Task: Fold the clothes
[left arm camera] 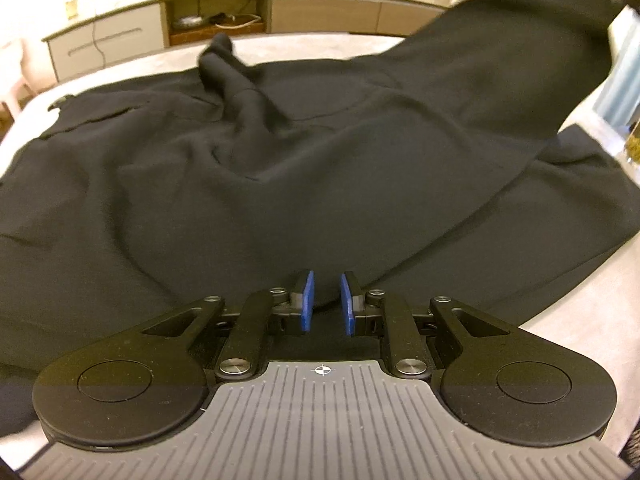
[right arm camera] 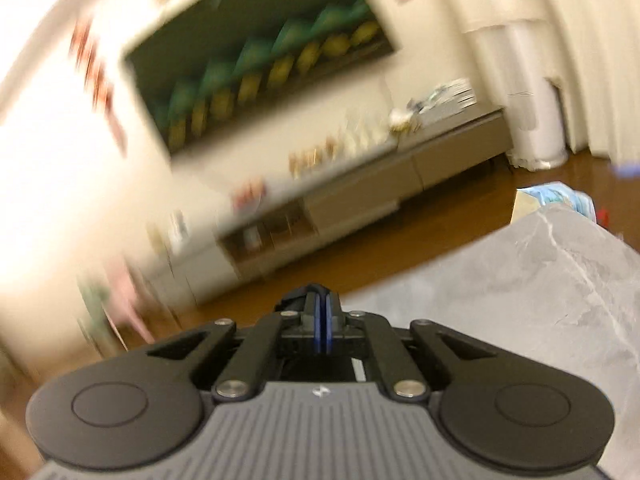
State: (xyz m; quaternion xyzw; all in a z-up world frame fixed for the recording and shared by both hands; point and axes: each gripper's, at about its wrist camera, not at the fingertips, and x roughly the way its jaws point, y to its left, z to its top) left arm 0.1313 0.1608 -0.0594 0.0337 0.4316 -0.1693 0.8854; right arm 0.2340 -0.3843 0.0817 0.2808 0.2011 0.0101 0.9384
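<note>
A black garment, thick and matte like a sweatshirt or similar top, lies spread across a pale, light-coloured bed surface and covers most of the left wrist view. Its cloth is rumpled, with a raised ridge of fabric standing near the middle, and one corner or sleeve is lifted off the surface toward the upper right of that view, where the dark cloth rises to the edge of the picture; what holds it there falls outside the view. The left gripper sits low at the near edge of the garment with its blue pads held apart, a fold of black cloth sitting in the gap between them, though the pads do not press on it. Beyond the bed stands a long low sideboard with drawers and an open shelf, small items on its top. The right wrist view is badly blurred. The right gripper is raised and tilted, its blue pads pressed together; a thin dark edge seems to sit between them, but I cannot tell whether that is cloth. Past it hang a large framed picture in green and yellow, the same sideboard, a brown floor and a grey cover at lower right.
</note>
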